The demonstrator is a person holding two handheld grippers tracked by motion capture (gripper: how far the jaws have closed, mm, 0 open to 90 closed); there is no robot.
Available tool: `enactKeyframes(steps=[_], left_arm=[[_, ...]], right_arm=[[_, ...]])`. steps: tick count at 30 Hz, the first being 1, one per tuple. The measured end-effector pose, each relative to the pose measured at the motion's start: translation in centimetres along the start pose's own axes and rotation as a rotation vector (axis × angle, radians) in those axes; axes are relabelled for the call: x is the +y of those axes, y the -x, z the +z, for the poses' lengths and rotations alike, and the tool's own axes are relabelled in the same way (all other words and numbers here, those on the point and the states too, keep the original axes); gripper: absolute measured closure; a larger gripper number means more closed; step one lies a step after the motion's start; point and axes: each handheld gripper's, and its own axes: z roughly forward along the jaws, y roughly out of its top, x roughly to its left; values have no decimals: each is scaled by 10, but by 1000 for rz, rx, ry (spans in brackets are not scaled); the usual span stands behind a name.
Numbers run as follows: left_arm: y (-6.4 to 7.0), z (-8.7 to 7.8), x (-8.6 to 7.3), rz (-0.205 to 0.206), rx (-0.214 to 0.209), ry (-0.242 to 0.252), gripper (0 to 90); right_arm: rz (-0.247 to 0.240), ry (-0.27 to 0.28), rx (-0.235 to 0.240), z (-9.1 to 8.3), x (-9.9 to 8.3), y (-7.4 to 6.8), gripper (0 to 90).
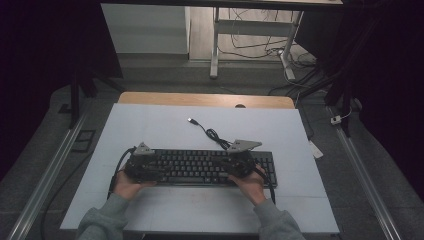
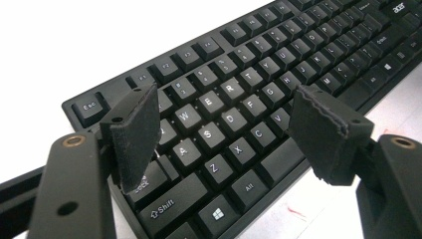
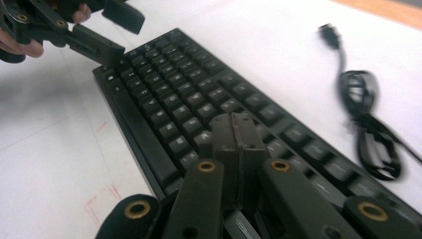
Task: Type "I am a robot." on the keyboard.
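left gripper view has the left tongs [image 2: 234,134] spread over the keyboard [image 2: 249,84]; right tongs [image 3: 238,144] pressed together. careless pressing could nudge it sideways.

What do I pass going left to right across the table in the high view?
Left hand → left gripper → keyboard → right gripper, with its hand below it → the keyboard's bare right end. The coiled cable lies behind, so I leave it out of the order.
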Motion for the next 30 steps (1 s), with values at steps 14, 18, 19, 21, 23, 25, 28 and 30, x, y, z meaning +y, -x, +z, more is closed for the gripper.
enactKeyframes(steps=[14,18,19,21,23,25,28,30], left_arm=[[0,-2,-1,1,7,1,282],[0,-2,-1,1,9,2,282],[0,-3,-1,0,9,3,282],[0,-3,-1,-1,10,4,282],[0,-3,-1,0,11,3,282],[0,-3,-2,2,10,-1,281],[0,-2,-2,2,12,-4,281],[0,-2,-3,1,10,-3,281]], right_arm=[[-57,-116,62,47,0,-21,896],[-63,-129,62,53,-1,-22,896],[-66,-132,58,55,-1,-22,896],[-66,-139,59,57,-2,-22,896],[-72,-146,59,59,-2,-23,896],[-76,-148,56,60,-2,-23,896],[-81,-142,58,60,-1,-24,896],[-83,-144,59,61,-1,-24,896]])
